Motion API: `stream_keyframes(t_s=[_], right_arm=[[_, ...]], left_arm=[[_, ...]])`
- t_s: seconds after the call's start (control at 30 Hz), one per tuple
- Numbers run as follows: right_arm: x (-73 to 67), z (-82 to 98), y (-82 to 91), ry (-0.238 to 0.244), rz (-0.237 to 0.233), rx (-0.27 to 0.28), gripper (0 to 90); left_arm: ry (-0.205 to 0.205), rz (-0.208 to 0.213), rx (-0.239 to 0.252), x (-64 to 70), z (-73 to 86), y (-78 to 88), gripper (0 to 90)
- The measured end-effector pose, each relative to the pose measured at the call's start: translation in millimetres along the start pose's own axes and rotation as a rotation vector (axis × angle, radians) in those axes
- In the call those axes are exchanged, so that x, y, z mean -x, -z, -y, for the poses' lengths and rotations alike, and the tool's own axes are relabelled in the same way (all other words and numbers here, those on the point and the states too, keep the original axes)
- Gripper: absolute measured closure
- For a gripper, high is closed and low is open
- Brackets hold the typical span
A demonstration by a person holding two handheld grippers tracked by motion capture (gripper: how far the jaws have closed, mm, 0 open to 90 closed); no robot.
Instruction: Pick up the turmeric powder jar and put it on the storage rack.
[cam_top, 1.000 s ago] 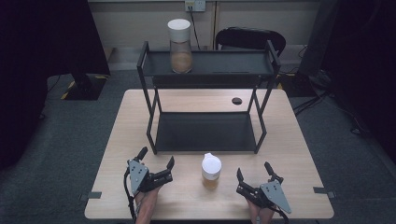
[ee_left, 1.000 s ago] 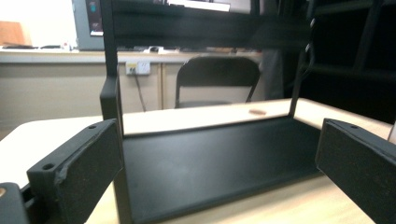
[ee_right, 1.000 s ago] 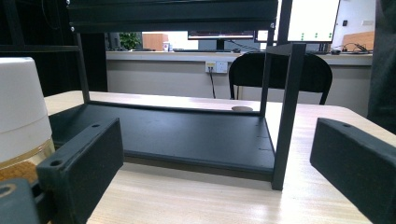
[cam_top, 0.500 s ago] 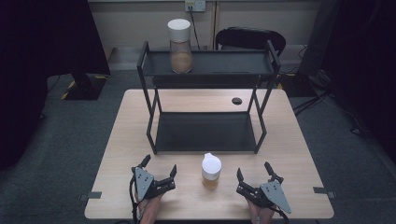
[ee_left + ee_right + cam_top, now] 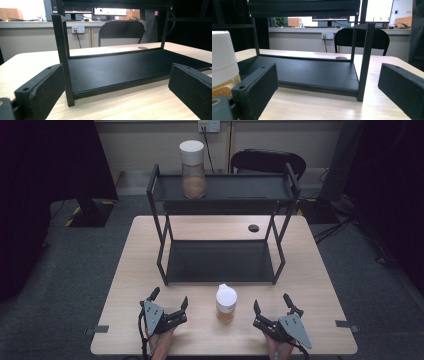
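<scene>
A black two-shelf rack (image 5: 220, 262) stands mid-table, and a tall jar (image 5: 192, 170) with a white lid and brown contents sits at the left of its top shelf. In front of the rack is a small white-lidded jar (image 5: 226, 304) of amber contents, between my two grippers. My left gripper (image 5: 170, 296) rests open near the front edge, left of the small jar. My right gripper (image 5: 271, 300) rests open to that jar's right. The left gripper view has its jaws wide apart (image 5: 115, 85) facing the rack's lower shelf (image 5: 117, 67). In the right gripper view the small jar (image 5: 222, 65) stands beside the left jaw of the open gripper (image 5: 328, 87).
A round dark grommet (image 5: 253, 228) is set in the tabletop behind the rack. A black chair (image 5: 270, 162) stands past the table's far edge. The rack's front posts (image 5: 364, 62) rise just ahead of both grippers. Bare wood table (image 5: 320, 285) lies to both sides.
My left gripper has slid a little toward the near edge of the table. The right gripper and both jars have stayed in place.
</scene>
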State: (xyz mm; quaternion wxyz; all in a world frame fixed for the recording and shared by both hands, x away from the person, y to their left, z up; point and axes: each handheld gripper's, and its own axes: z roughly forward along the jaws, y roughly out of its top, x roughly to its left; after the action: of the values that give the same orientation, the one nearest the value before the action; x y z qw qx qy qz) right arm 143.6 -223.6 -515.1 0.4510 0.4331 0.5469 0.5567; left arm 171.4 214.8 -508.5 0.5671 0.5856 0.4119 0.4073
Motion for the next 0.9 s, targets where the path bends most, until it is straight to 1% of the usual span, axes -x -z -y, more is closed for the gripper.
stream_keyframes(t_s=[0.07,0.17,0.3,0.47,0.63,0.77,0.83,0.9], right_arm=[[0.1,0.0,0.0,-0.001,-0.001,0.000,1.5],[0.7,0.0,0.0,-0.002,-0.004,0.000,1.4],[0.4,0.1,0.4,0.000,-0.003,0.001,1.4],[-0.8,-0.2,0.9,0.009,0.000,0.000,1.3],[-0.3,-4.2,1.2,0.015,-0.002,-0.011,0.8],[1.7,-7.3,2.2,-0.006,-0.007,-0.011,0.3],[1.4,-10.1,3.3,-0.005,-0.004,-0.009,0.2],[1.8,-13.4,4.6,-0.004,-0.008,-0.003,0.0]], left_arm=[[0.001,-0.010,-0.002,1.8,-0.3,-0.1,0.2],[0.009,-0.012,-0.004,1.2,-0.6,-0.3,0.2],[0.005,-0.012,-0.002,1.5,-0.3,-0.2,0.2],[0.018,-0.017,-0.002,1.8,-0.2,-0.3,0.2],[0.021,-0.020,-0.001,2.1,-0.2,-0.4,0.2],[0.016,-0.018,-0.001,2.1,-0.2,-0.2,0.3],[0.021,-0.020,-0.001,2.2,-0.1,-0.4,0.2],[0.015,-0.013,-0.001,1.4,-0.1,-0.2,0.2]])
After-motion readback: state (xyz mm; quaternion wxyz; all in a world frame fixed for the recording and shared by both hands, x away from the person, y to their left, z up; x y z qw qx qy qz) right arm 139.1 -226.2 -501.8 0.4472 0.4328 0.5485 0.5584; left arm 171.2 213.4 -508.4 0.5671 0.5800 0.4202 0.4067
